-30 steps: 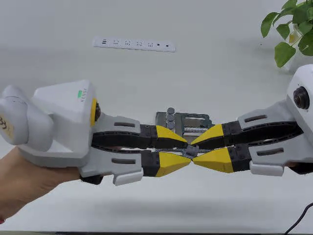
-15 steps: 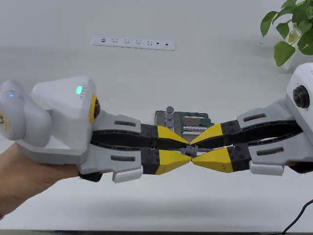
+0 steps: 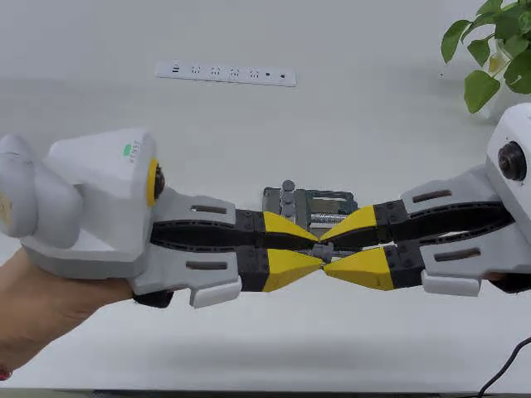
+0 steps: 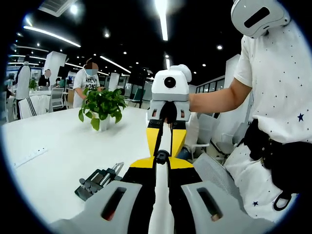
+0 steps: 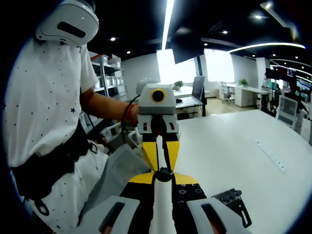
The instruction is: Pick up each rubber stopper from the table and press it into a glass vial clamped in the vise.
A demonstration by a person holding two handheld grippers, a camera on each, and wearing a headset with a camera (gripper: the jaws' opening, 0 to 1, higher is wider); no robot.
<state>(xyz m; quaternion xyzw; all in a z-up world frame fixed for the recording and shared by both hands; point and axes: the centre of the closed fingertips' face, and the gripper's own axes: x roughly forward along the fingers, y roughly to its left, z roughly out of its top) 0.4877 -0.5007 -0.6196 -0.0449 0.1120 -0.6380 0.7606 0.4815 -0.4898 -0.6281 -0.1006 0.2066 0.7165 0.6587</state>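
Honestly, my left gripper (image 3: 318, 250) and right gripper (image 3: 327, 254) meet tip to tip mid-frame. Both are pinched on one tiny grey stopper (image 4: 161, 157) I can barely make out. The vise (image 3: 332, 201) behind them is half hidden.

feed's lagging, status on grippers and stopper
Left gripper and right gripper tip to tip, both shut on one rubber stopper. Held off the table, near side of vise. Nothing between.

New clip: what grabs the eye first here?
Two yellow-tipped tools meet nose to nose in the head view: the left hand-held gripper and right hand-held gripper both pinch one small dark rubber stopper. Just beyond their tips sits the vise on the white table, with a plant top right.
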